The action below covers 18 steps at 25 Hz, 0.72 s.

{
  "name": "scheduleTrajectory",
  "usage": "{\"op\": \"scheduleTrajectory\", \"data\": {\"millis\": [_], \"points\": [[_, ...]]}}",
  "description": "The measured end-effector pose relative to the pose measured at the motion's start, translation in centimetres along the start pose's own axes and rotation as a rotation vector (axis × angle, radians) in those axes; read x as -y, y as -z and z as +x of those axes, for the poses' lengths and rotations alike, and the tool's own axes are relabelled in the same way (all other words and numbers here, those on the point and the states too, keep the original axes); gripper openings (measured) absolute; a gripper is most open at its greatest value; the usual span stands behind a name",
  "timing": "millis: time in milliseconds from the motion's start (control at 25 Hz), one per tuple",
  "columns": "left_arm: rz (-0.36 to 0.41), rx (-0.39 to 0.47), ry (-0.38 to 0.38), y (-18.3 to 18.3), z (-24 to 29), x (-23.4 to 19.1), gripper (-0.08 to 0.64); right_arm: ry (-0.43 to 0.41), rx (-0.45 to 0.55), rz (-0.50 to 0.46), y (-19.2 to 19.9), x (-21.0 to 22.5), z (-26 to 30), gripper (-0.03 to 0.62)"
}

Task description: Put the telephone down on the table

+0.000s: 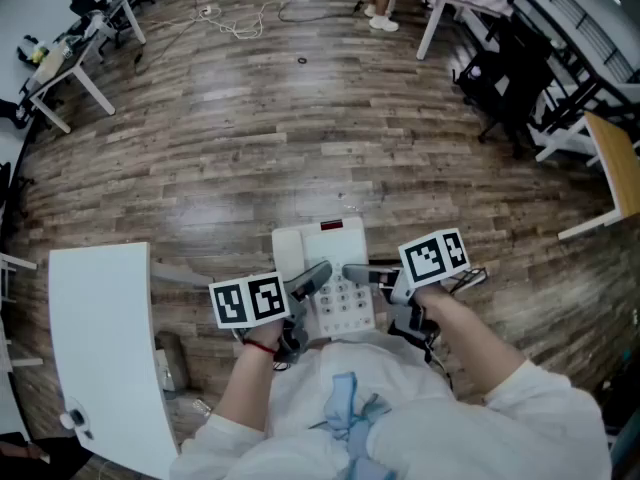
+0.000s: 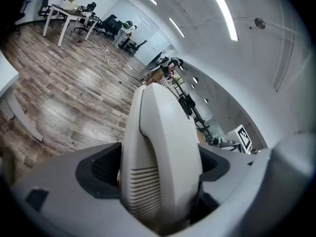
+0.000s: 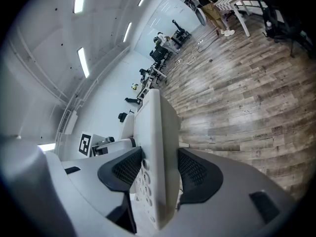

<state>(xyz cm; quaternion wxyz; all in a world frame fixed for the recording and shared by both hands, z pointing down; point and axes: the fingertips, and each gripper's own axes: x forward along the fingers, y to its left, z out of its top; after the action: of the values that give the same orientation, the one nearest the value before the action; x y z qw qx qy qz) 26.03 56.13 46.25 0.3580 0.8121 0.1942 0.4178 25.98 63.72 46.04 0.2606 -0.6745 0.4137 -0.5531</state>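
A white desk telephone (image 1: pixel 330 273) with a keypad and a red-marked display is held in the air over the wooden floor, close to my body. My left gripper (image 1: pixel 308 282) is shut on its left side. In the left gripper view the handset (image 2: pixel 160 152) fills the gap between the dark pads (image 2: pixel 104 168). My right gripper (image 1: pixel 366 274) is shut on the right side. In the right gripper view the phone's body (image 3: pixel 159 147) stands edge-on between the pads (image 3: pixel 196 173), with its keypad buttons facing left. The white table (image 1: pixel 100 338) lies to my left.
Wooden floor (image 1: pixel 300 148) spreads out ahead. Desks and chairs (image 1: pixel 70 53) stand at the far left, black chairs and a white table (image 1: pixel 520 68) at the far right. Cables (image 1: pixel 240 23) lie on the floor far ahead, near a standing person's feet (image 1: pixel 383 18).
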Motion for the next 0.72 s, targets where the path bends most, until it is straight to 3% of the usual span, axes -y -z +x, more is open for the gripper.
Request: {"op": "scheduleTrajectory", "data": {"millis": [720], "points": [[0.029, 0.020, -0.009, -0.82, -0.52, 0.59, 0.423, -0.024, 0.000, 0.011, -0.66, -0.74, -0.10, 0.241]]}}
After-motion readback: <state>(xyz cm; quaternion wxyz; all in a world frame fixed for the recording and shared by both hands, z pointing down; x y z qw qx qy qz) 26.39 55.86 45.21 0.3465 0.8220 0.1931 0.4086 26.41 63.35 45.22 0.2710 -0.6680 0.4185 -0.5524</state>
